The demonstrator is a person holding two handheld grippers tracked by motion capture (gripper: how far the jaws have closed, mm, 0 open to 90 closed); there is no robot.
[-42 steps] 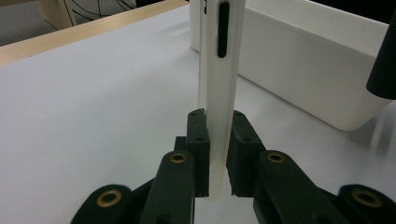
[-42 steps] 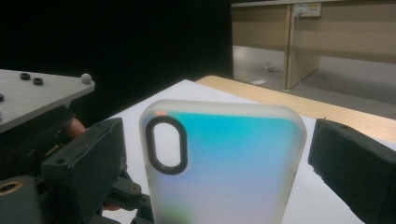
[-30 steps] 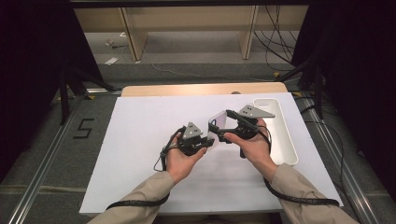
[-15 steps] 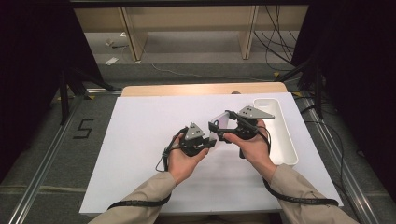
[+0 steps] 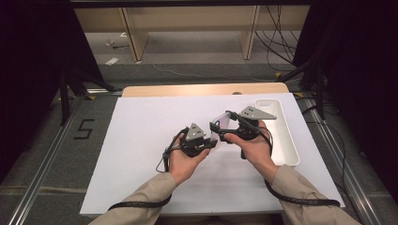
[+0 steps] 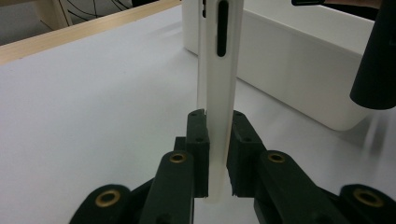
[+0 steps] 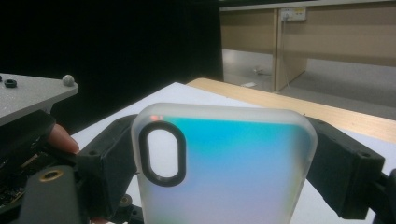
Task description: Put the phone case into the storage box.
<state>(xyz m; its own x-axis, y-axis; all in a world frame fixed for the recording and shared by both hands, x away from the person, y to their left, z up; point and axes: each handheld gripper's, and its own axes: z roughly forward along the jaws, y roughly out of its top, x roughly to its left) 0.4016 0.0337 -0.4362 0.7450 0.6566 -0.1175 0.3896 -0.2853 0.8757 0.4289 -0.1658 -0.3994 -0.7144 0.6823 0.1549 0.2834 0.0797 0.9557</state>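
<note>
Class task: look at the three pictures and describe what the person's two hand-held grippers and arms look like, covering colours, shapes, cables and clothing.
Both tools are black. The left gripper and the right gripper each carry a grey three-cornered plate with small holes on top. Their black jaws are blocky links joined by brass-coloured rivets. A black cable trails from each, looping down along the forearm. The person wears long tan sleeves.

Both forearms in tan long sleeves. Each hand carries a matte black two-jaw gripper, left, right, topped by a grey three-cornered plate with small holes. Brass-coloured pivot bushings on the black jaw links (left gripper view). Black ribbed cables trail back along the sleeves.
</note>
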